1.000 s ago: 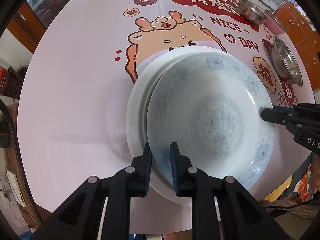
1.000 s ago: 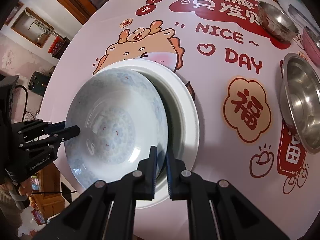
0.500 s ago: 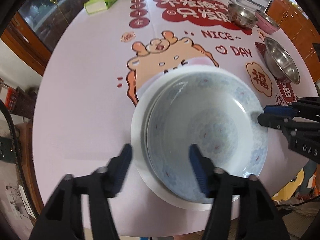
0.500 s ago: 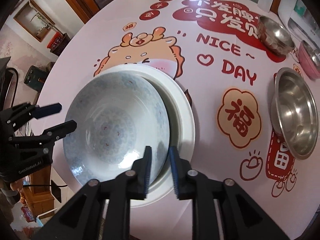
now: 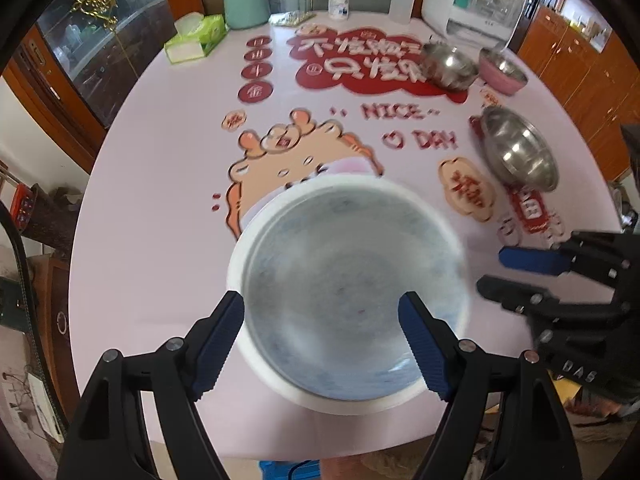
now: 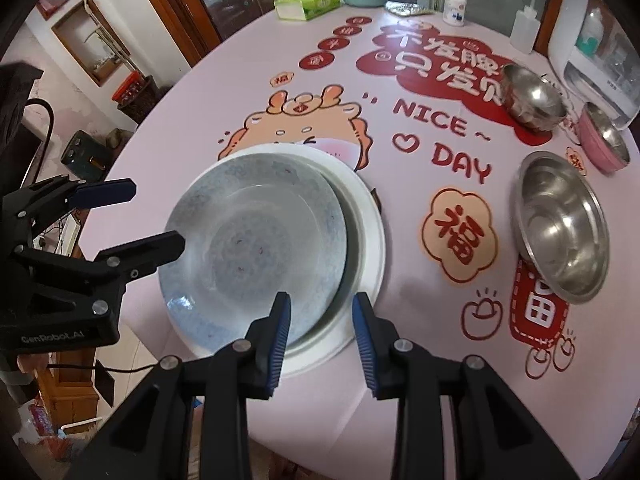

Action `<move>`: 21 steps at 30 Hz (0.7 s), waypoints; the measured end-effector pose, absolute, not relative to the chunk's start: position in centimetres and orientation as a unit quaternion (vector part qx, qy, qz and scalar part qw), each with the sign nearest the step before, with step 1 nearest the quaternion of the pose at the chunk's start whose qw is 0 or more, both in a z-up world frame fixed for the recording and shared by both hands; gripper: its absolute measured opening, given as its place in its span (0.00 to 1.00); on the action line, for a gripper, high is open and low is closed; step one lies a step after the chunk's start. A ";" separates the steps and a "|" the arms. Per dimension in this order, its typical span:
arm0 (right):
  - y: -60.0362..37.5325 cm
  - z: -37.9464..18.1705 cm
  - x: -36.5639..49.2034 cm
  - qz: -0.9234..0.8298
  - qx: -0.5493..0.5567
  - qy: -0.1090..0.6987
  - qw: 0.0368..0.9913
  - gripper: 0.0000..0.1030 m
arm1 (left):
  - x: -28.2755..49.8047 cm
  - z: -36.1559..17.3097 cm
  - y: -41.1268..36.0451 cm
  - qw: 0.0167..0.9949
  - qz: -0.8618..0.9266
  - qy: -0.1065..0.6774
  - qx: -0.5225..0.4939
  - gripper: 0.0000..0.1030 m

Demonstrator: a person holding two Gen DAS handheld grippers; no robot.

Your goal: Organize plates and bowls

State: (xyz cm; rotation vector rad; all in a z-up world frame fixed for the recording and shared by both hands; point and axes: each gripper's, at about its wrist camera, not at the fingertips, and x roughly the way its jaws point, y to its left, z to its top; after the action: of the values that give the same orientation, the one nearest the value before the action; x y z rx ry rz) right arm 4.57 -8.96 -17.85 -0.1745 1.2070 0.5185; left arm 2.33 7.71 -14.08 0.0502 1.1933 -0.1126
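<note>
Nearest us, our left gripper (image 5: pixel 322 336) hangs above the stack of dishes, its jaws opening wide with nothing pressed between the pads. Our right gripper (image 6: pixel 322 334) hovers over the stack's near edge, jaws opening more narrowly, also holding nothing. Below them, the blue patterned plate (image 6: pixel 256 256) rests inside the white plate (image 6: pixel 370 236) on the round pink bench (image 6: pixel 180 128), sitting off-centre toward the left. Farther right lies a wide steel bowl (image 6: pixel 562 226). Beyond it stand a smaller steel bowl (image 6: pixel 530 96) and a pink bowl (image 6: pixel 604 138), side by side. At the far edge sits a green tissue box (image 6: pixel 308 2).
</note>
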 end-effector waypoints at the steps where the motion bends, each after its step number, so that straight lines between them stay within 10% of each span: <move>1: -9.4 -17.5 4.3 0.241 -0.080 0.556 0.792 0.31 | 2.2 -13.4 7.2 0.830 -0.053 0.555 0.022 0.76; 21: -25.0 -7.5 4.8 0.117 -0.045 0.446 0.886 0.41 | 4.4 -5.7 -6.3 0.878 -0.088 0.470 0.027 0.77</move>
State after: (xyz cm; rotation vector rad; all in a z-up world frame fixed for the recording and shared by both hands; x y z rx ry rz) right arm 4.77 -25.04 -7.49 -0.0935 0.9278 0.2441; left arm 4.42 -6.27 -5.73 0.0563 0.9814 -0.1830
